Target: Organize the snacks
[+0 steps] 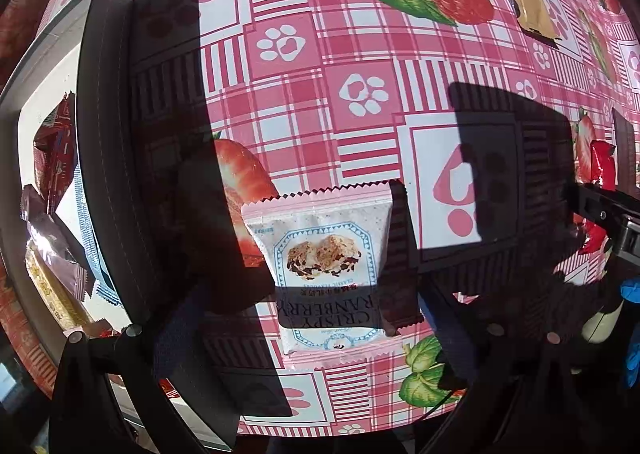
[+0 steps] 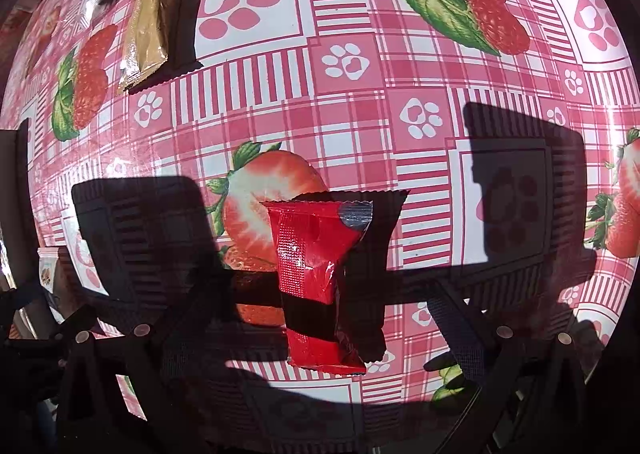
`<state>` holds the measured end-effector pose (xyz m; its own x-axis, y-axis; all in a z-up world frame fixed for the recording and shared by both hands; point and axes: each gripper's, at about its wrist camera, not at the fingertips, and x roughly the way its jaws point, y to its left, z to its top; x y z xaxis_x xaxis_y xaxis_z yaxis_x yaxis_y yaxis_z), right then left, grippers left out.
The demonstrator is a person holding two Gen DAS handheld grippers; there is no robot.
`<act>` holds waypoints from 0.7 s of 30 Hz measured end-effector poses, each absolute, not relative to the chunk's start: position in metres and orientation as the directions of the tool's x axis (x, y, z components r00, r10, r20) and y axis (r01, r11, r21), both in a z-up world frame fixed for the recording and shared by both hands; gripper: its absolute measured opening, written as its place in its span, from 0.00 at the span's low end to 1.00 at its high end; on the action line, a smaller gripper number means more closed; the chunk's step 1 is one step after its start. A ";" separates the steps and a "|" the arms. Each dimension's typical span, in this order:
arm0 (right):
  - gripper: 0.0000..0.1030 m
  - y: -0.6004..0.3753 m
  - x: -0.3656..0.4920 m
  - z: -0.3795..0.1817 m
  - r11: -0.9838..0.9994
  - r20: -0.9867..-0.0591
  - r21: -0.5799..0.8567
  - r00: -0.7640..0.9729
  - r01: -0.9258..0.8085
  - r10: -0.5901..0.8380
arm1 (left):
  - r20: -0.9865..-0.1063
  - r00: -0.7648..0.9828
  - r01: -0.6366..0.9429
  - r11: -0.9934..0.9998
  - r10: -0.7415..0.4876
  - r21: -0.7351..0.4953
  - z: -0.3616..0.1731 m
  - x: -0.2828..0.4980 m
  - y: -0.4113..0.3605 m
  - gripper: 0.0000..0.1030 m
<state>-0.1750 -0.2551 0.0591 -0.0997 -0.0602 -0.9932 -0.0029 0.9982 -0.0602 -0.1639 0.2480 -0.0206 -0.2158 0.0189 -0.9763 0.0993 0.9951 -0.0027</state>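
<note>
I am holding my left gripper open around a cranberry crisp packet, my right gripper open around a red snack packet. Flat wrappers may slip. At nine o'clock, the storage box is waiting.

The left wrist camera looks steeply down, close over the tablecloth, with a white snack packet lying centred between its fingers and a box off to that packet's left. The right wrist camera looks down just as closely on a red packet. Both views share the same cloth: the red packet shows at the left view's right edge, and what seems the white packet at the right view's left edge.
</note>
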 end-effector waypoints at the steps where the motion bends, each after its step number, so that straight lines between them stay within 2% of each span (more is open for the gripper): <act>1: 1.00 -0.255 -0.178 0.059 0.998 -0.993 -0.060 -0.100 -0.003 -0.060 | -0.976 -0.215 0.099 0.995 0.019 -0.003 -0.021 -0.164 0.249 1.00; 21: 1.00 -0.255 -0.176 0.059 0.998 -0.993 -0.061 -0.096 -0.004 -0.061 | -0.978 -0.209 0.098 0.995 0.018 -0.003 -0.018 -0.158 0.240 1.00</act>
